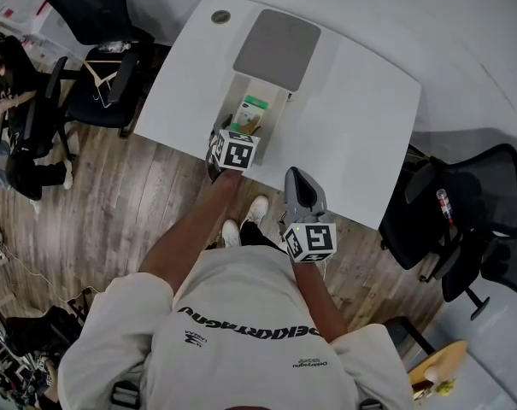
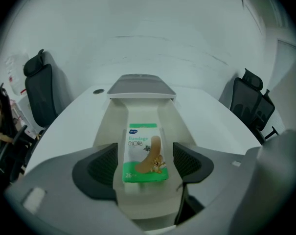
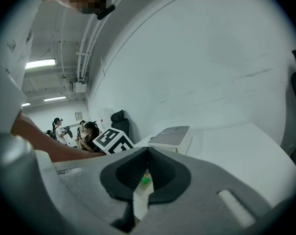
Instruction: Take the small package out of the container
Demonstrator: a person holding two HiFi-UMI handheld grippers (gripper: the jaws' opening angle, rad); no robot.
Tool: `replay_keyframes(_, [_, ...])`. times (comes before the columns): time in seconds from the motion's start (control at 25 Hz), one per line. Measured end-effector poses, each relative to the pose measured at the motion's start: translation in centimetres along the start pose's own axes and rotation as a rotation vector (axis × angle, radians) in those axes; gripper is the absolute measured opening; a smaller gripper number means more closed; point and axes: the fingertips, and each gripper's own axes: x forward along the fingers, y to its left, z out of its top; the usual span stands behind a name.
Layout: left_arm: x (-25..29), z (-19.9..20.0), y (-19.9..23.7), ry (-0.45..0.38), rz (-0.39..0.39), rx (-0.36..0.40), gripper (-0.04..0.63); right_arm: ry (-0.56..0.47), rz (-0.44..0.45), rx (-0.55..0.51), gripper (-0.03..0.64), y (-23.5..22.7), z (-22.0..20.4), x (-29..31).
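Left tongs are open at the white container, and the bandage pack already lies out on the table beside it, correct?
Not quite. The bandage pack lies inside the white container, not out on the table beside it, and it sits between the open left tongs. The left gripper view shows this.

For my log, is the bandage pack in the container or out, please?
In: the bandage pack lies inside the container, left gripper open.

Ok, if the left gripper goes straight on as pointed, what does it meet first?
Probably the green-and-white bandage package lying in the open white container, framed between the left gripper's open jaws; depth is unclear.
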Motion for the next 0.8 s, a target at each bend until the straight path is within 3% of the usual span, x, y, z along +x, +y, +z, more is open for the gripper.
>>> replay_keyframes(0.8, [3.0, -0.5, 0.0, 0.147, -0.014, 0.033, 0.353, 0.017, -0.002, 0.013, -0.002, -0.8, -0.6, 0.6])
